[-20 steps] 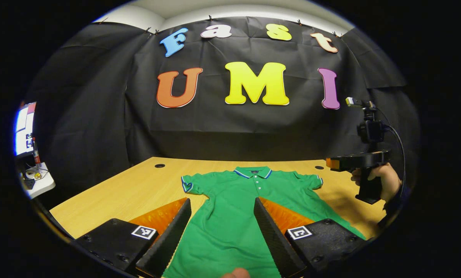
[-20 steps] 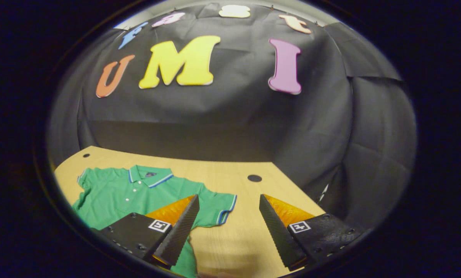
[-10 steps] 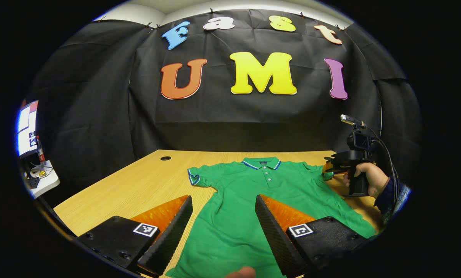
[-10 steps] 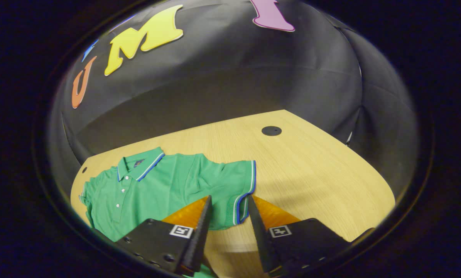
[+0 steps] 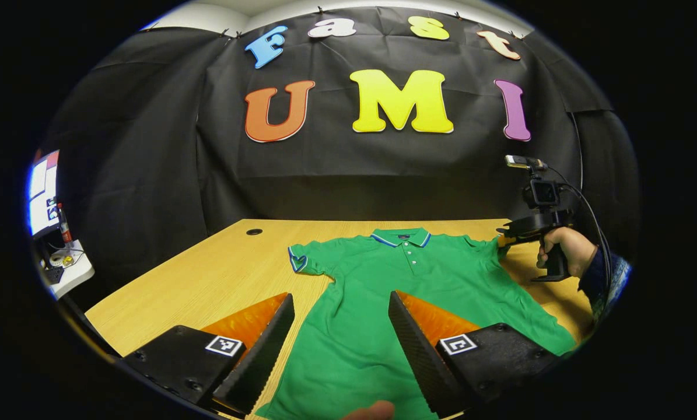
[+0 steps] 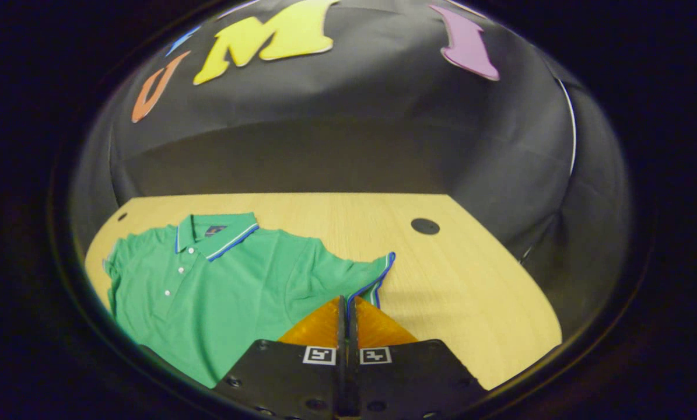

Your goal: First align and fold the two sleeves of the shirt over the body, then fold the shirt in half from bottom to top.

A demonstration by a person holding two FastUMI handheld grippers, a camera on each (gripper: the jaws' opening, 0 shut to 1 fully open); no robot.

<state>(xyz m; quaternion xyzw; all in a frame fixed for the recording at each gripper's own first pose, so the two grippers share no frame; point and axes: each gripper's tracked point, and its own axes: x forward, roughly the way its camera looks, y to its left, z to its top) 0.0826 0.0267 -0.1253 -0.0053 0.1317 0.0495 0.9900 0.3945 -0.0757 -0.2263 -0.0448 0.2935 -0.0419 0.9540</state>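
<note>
Right gripper (image 6: 346, 303) is pinched on the shirt's (image 6: 220, 280) sleeve (image 6: 371, 279) at frame centre, left gripper (image 5: 341, 344) gapes empty; next, fold it inward.

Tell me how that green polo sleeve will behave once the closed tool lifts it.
The sleeve will likely drape limply: it already wrinkles and peaks where the right tool pinches its cuff. It is probably light, thin knit lying flat on the table. The shirt body may drag along, since nothing pins it.

Shirt (image 5: 377, 291): green knit cloth, matt, striped trim on collar and cuffs. Tabletop (image 5: 220, 274): light wood-grain, smooth, slight sheen. Booth wall (image 5: 336, 169): black cloth, matt, creased.
</note>
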